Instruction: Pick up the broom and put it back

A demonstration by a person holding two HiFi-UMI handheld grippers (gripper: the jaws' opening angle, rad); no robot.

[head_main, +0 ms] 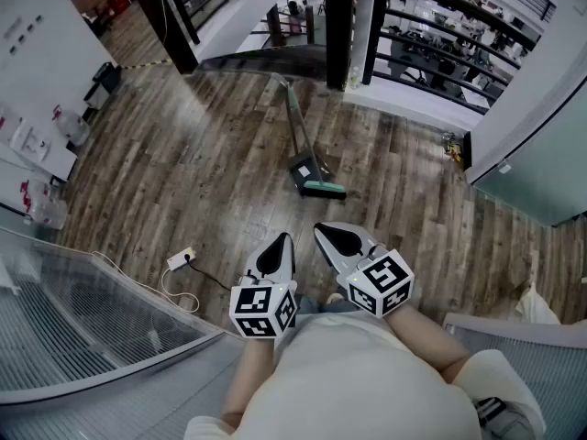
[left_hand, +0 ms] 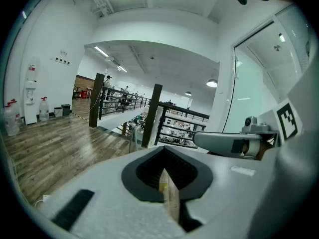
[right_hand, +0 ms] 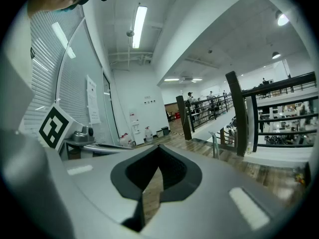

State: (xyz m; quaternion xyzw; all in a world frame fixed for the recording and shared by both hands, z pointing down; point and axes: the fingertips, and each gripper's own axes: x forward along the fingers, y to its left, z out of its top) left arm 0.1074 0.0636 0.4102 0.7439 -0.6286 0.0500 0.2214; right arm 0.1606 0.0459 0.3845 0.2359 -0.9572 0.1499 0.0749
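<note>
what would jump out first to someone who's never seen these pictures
A broom lies flat on the wooden floor, its handle running toward the black railing and its green-edged head nearer the person. Close in at the bottom, the left tool and right tool sit side by side, both shut and empty. A white power strip with its cord lies on the floor at left.

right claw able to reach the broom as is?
Probably not yet. The broom lies on the wood floor well ahead of the right claw, whose jaws are together. Nothing blocks the way, though.
</note>
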